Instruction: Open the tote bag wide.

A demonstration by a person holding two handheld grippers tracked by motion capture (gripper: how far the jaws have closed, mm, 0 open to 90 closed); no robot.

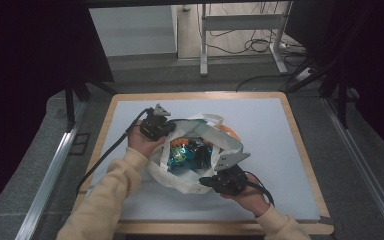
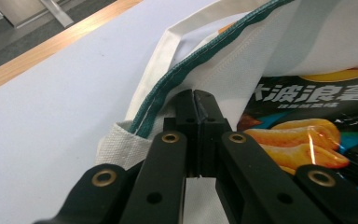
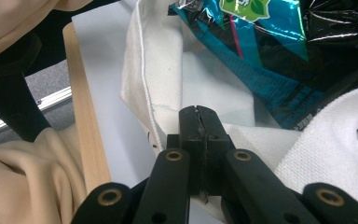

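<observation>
- You are holding a white cloth bag (image 1: 180, 172) open on the white-topped desk (image 1: 280, 150), lying near its middle with the mouth facing up.
- Your left gripper (image 1: 166, 128) is pinching the bag's far-left rim; in the left gripper view its jaws are pressed together at the green-stitched edge (image 2: 186, 70), with cloth caught at the tips.
- Your right gripper (image 1: 206, 182) is clamping the near-right rim, jaws together on the white fabric (image 3: 307, 154) in the right gripper view.
- Snack packets are sitting inside the bag: a teal foil one (image 3: 261, 56) and a dark chip bag (image 2: 303, 126) printed with yellow crisps.
- Your cream sleeves (image 1: 110, 195) are coming in from the desk's near edge.
</observation>
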